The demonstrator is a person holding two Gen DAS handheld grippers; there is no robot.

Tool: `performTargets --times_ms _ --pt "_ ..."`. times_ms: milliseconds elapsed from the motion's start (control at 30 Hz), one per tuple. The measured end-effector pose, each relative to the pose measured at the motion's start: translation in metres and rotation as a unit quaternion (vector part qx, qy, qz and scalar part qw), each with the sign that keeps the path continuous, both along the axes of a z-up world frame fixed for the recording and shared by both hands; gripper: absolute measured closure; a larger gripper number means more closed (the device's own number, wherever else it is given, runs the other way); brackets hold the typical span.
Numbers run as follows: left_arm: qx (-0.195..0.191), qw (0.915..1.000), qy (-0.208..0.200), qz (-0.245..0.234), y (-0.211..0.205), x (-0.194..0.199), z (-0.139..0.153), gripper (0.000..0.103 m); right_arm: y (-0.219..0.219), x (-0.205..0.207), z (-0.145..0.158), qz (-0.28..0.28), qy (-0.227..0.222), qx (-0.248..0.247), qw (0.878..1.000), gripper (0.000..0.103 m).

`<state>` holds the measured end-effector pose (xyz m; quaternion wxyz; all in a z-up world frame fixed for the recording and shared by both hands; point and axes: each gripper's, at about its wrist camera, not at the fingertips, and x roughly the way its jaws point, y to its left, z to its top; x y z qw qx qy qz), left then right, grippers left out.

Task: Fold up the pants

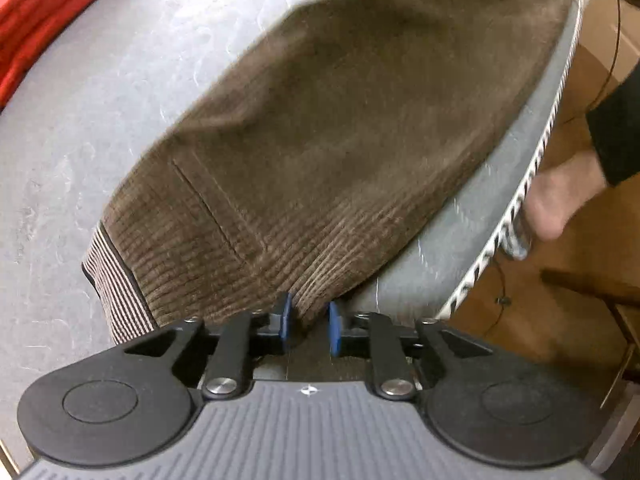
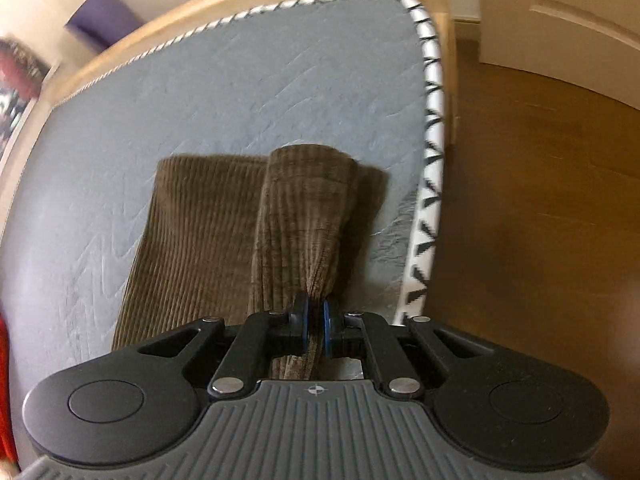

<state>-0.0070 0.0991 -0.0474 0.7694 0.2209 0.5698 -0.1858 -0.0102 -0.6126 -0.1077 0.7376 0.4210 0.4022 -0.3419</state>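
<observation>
Brown corduroy pants [image 1: 340, 120] lie spread on a grey quilted mattress [image 1: 100, 120], reaching close to its right edge. The waistband end with a pocket seam and a striped lining [image 1: 116, 292] is nearest in the left wrist view. My left gripper [image 1: 310, 326] is shut on that end, with cloth bunched between the blue pads. In the right wrist view a lifted leg of the pants [image 2: 304, 220] runs up from the flat part [image 2: 200, 232] into my right gripper [image 2: 316, 328]. It is shut on that bunched leg.
A red cloth [image 1: 44, 12] lies at the mattress's far left. The mattress edge has black-and-white piping [image 2: 432, 128], with wooden floor [image 2: 540, 200] beyond. A person's bare foot [image 1: 560, 200] stands by that edge. A purple object [image 2: 104, 20] and a white door [image 2: 560, 12] are farther off.
</observation>
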Motion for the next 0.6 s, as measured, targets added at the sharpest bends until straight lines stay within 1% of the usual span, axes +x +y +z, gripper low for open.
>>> performTargets --times_ms 33,67,100,133,167,200,233,300,367,400,467,533,567,600 --pt "-0.034 0.9993 -0.010 0.012 0.007 0.004 0.010 0.076 0.001 0.001 0.002 -0.003 -0.001 -0.004 1.000 0.091" --pt "-0.072 0.9969 -0.018 0.026 0.012 0.007 0.020 0.068 0.000 0.003 0.002 -0.008 0.000 -0.010 1.000 0.089" --pt "-0.116 0.9918 -0.031 0.043 0.019 0.010 0.032 0.058 0.000 0.002 0.002 -0.014 -0.002 -0.013 1.000 0.085" --pt "-0.148 0.9864 -0.044 0.057 0.019 0.015 0.038 0.052 -0.001 0.002 0.003 -0.020 -0.007 -0.015 1.000 0.072" --pt "-0.170 0.9815 -0.053 0.070 0.023 0.018 0.044 0.051 -0.003 0.001 0.001 -0.029 -0.009 -0.018 0.999 0.063" --pt "-0.183 0.9778 -0.059 0.084 0.027 0.021 0.046 0.051 -0.007 0.000 0.000 -0.038 -0.008 -0.020 0.999 0.061" --pt "-0.189 0.9748 -0.060 0.102 0.033 0.025 0.047 0.051 -0.014 -0.002 0.000 -0.047 -0.008 -0.020 0.999 0.061" --pt "-0.173 0.9737 -0.064 0.134 0.038 0.034 0.043 0.051 -0.021 -0.005 -0.003 -0.059 -0.016 -0.016 0.998 0.062" --pt "-0.147 0.9723 -0.067 0.168 0.048 0.046 0.036 0.051 -0.025 -0.007 -0.006 -0.058 -0.006 -0.027 0.998 0.093" --pt "-0.141 0.9706 -0.067 0.183 0.050 0.049 0.035 0.051 -0.026 -0.010 -0.007 -0.065 0.000 -0.031 0.997 0.093" --pt "-0.129 0.9657 -0.069 0.214 0.057 0.059 0.033 0.051 -0.031 -0.017 -0.013 -0.091 0.008 -0.020 0.996 0.093" --pt "-0.118 0.9609 -0.064 0.242 0.063 0.068 0.029 0.051 -0.035 -0.017 -0.018 -0.096 0.015 -0.012 0.995 0.093" --pt "-0.113 0.9580 -0.058 0.257 0.067 0.072 0.025 0.051 -0.033 -0.013 -0.016 -0.093 0.024 -0.019 0.995 0.092" --pt "-0.108 0.9549 -0.053 0.272 0.071 0.077 0.022 0.051 -0.030 -0.009 -0.011 -0.089 0.042 -0.040 0.994 0.091"
